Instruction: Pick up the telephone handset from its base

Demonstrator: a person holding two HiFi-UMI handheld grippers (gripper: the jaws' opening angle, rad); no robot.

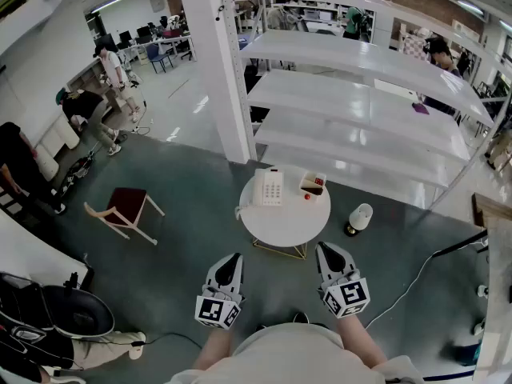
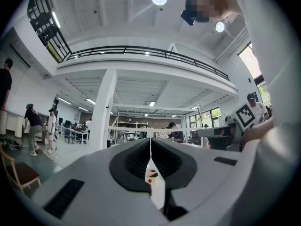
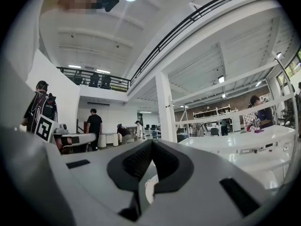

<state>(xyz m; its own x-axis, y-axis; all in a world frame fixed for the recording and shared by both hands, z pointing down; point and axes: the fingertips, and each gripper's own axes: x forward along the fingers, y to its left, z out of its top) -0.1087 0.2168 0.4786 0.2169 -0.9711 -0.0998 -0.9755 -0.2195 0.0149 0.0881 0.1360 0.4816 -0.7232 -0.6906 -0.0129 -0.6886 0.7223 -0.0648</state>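
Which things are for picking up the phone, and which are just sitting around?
For the job: telephone handset, base, left gripper, right gripper (jaws shut, empty).

Just lying about: small box beside the phone, white lamp on the floor, chair, shelves.

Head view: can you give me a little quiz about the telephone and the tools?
1. True or false: the handset rests on the telephone base.
2. The telephone stands on: A a shelf, B the round table, C a chair.
3. Left tool: are its jaws open or shut?
Key: 1 true; 2 B; 3 shut.
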